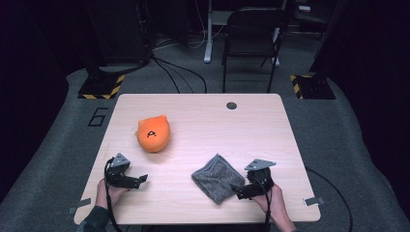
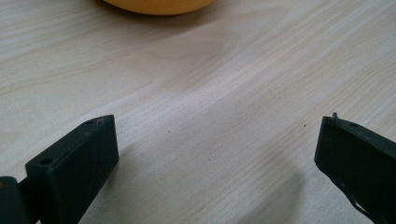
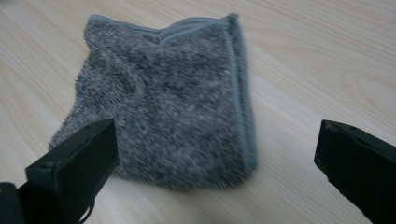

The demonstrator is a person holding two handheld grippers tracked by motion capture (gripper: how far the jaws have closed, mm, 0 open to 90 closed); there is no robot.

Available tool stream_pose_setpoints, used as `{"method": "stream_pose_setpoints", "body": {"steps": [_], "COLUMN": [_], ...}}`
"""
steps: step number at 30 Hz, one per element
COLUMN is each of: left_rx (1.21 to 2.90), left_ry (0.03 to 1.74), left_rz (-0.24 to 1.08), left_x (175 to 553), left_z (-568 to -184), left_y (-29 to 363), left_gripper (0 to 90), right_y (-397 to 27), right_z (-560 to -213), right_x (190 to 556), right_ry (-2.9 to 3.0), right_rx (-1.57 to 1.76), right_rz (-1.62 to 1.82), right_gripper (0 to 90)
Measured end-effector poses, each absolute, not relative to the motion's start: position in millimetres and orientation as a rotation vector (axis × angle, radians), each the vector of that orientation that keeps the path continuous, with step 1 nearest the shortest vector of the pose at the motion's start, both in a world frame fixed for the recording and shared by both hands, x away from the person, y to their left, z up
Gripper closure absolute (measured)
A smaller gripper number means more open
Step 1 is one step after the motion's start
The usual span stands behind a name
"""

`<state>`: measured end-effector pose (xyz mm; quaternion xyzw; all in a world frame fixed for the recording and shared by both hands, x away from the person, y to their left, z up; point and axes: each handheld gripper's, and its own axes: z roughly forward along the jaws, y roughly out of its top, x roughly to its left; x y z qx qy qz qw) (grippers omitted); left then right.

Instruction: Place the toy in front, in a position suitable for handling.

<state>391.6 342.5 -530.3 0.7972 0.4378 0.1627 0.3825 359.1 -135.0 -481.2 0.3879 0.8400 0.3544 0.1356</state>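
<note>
Pale wood worktop (image 1: 203,121) on grey carpet, dim room; a folding chair (image 1: 251,34) stands beyond the far edge, with hazard-striped stand bases off both far corners. An orange plush toy (image 1: 153,134) lies toward the left edge, a folded grey towel (image 1: 217,178) near the near edge, right of centre. Left gripper (image 1: 140,180) rests near the near-left corner, fingers (image 2: 74,163) released wide over bare wood. Right gripper (image 1: 237,190) sits just beside the towel, fingers (image 3: 74,163) spread, grasping nothing.
</note>
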Motion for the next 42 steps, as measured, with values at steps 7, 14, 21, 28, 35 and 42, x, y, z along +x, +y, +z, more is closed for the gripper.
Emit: {"method": "stream_pose_setpoints", "body": {"steps": [7,14,21,28,35,42], "left_rx": [2.108,2.116,2.116,2.116,2.116,2.114], "left_ry": [1.120,1.114,1.113,1.112,1.111,1.109], "left_rz": [0.461,0.484,0.485,0.485,0.485,0.485], "left_x": [393,393,393,393,393,393], "left_z": [-530,-532,-532,-532,-532,-532], "left_y": [337,334,334,334,334,334], "left_gripper": [0.0,0.0,0.0,0.0,0.0,0.0], "right_y": [-100,-73,-65,-72,-74,-87], "right_z": [-489,-499,-511,-510,-504,-478], "right_x": [373,383,381,380,378,374], "right_ry": [2.486,2.492,2.506,2.485,2.463,2.396], "right_rx": [1.058,1.030,0.996,0.995,0.968,0.999], "right_rz": [1.010,0.969,0.895,0.937,0.936,1.036], "right_gripper": [0.0,14.0,38.3,70.8,76.1,76.2]}}
